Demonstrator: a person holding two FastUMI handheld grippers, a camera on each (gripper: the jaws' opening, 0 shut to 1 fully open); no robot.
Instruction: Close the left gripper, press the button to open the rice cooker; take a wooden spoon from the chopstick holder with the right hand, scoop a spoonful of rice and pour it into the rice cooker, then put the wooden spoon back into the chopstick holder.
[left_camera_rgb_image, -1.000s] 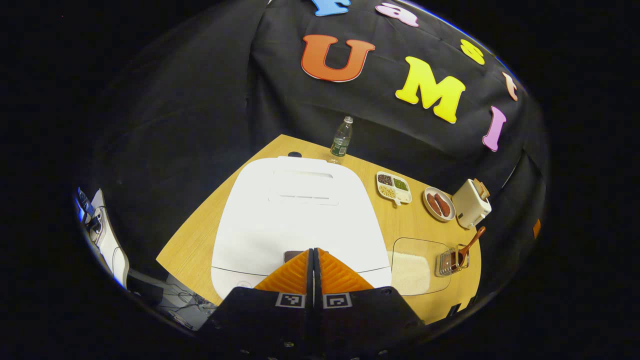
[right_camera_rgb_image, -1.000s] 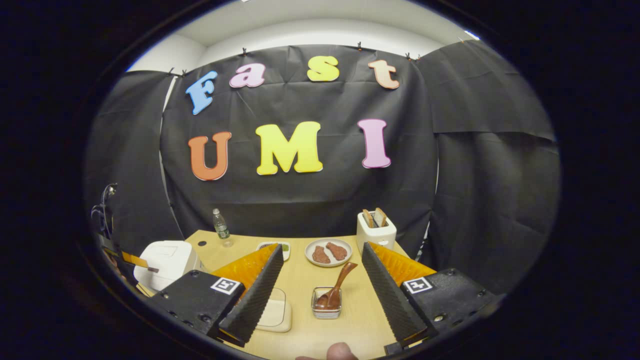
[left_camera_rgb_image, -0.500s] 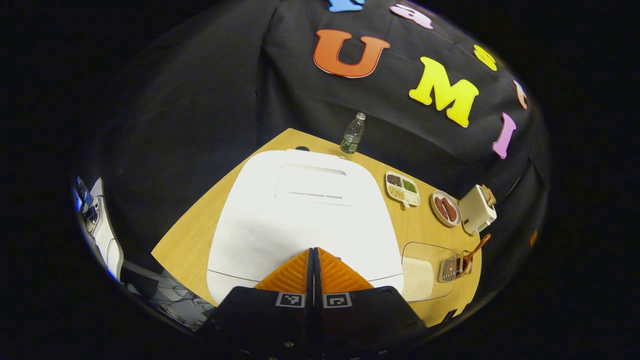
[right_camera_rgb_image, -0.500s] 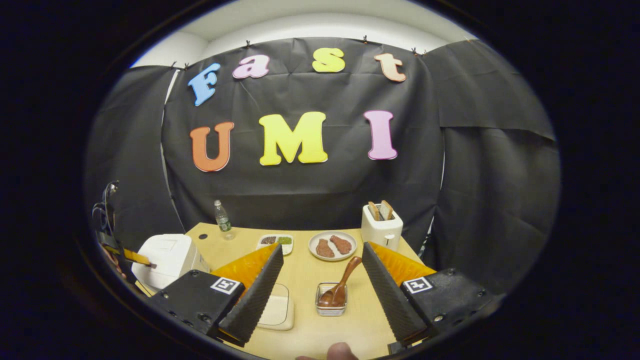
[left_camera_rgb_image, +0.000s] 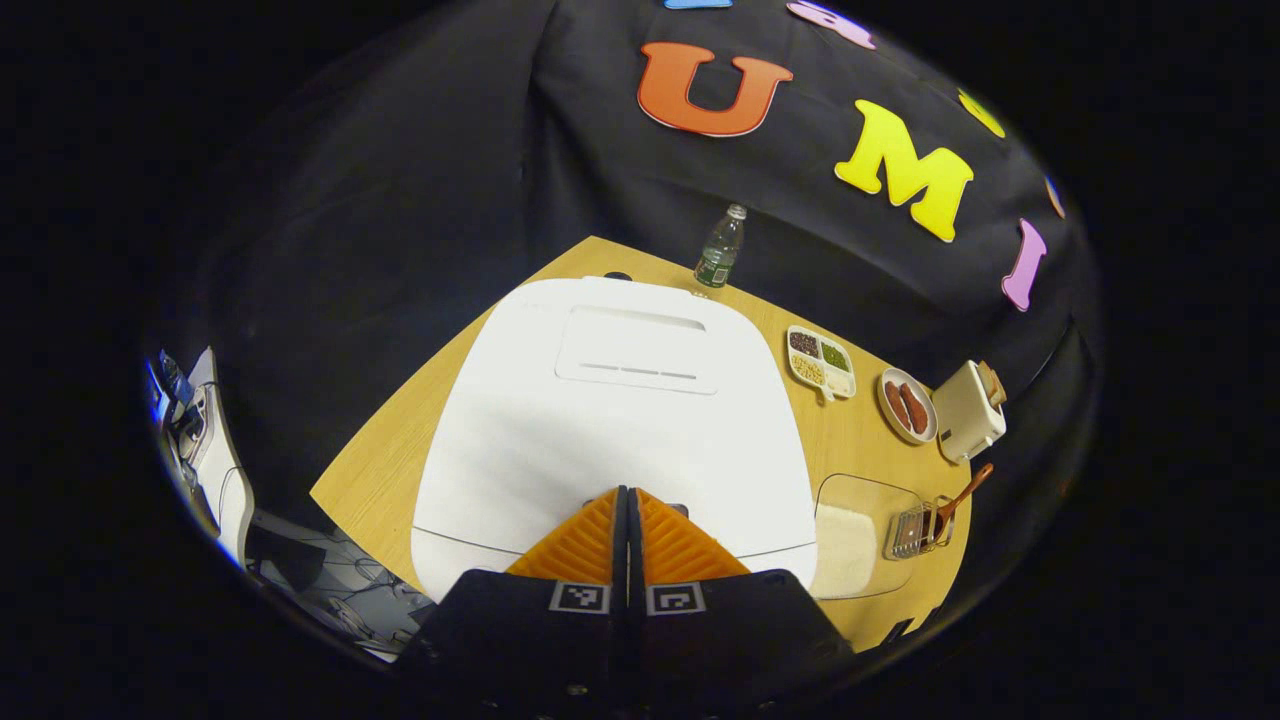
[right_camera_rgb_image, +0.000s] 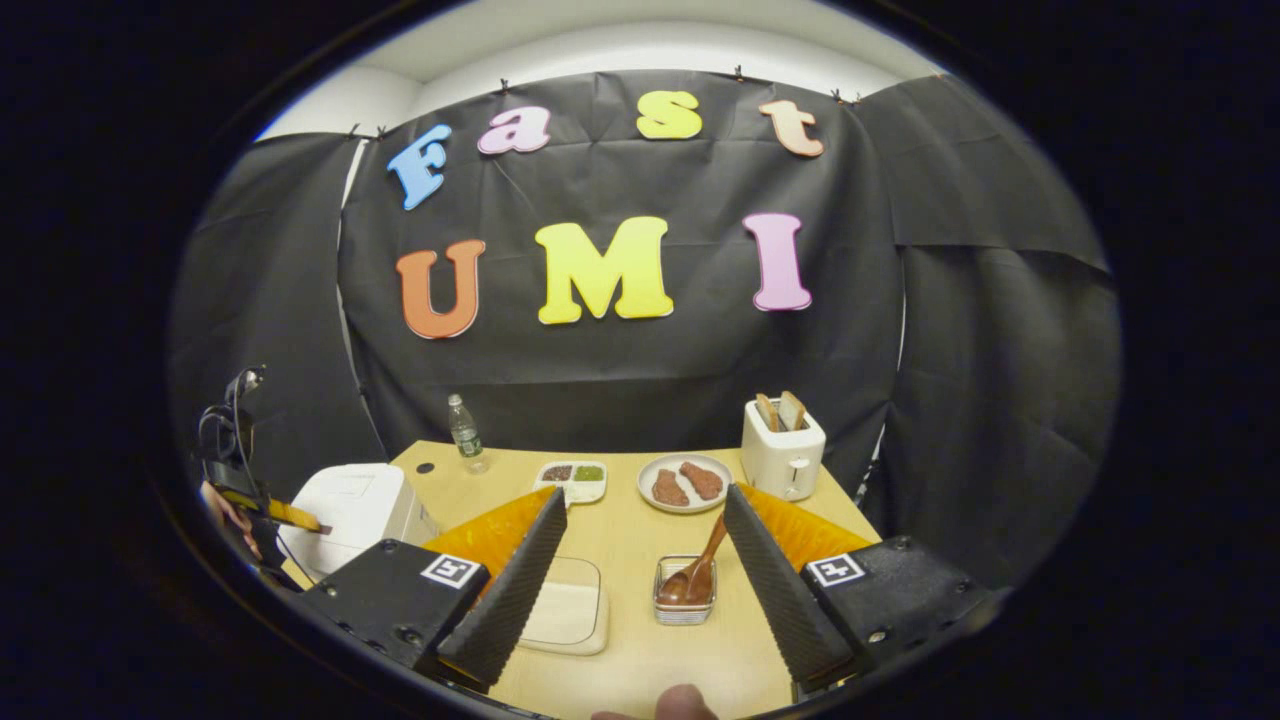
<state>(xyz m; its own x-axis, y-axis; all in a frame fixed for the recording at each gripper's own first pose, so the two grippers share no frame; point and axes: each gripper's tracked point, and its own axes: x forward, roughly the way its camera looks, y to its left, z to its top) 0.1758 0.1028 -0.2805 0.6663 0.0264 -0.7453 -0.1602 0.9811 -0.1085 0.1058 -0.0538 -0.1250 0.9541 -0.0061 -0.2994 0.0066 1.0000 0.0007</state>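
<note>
Left gripper (left_camera_rgb_image: 627, 492): seen at the bottom centre of the left gripper view, fingers pressed flat together with nothing between them, tips set at the front edge of the rice cooker lid, where a small dark button is partly covered.

Rice cooker (left_camera_rgb_image: 610, 420): white, lid down, occupying the centre of the left gripper view; also seen at the lower left of the right gripper view (right_camera_rgb_image: 345, 505), with the left gripper beside it.

Right gripper (right_camera_rgb_image: 645, 535): fingers spread wide at the bottom of the right gripper view, nothing held, raised above the table (right_camera_rgb_image: 630, 660).

Wooden spoon (right_camera_rgb_image: 700, 575): stood leaning in the chopstick holder (right_camera_rgb_image: 685, 605), framed between the right gripper's fingers, untouched; found at the lower right of the left gripper view (left_camera_rgb_image: 960, 495).

Rice container (right_camera_rgb_image: 565, 615): clear, shallow, white rice inside, placed just left of the chopstick holder.

Further items along the far side of the table: water bottle (right_camera_rgb_image: 464, 430), divided dish (right_camera_rgb_image: 574, 476), plate of meat (right_camera_rgb_image: 686, 484), toaster (right_camera_rgb_image: 783, 450).
</note>
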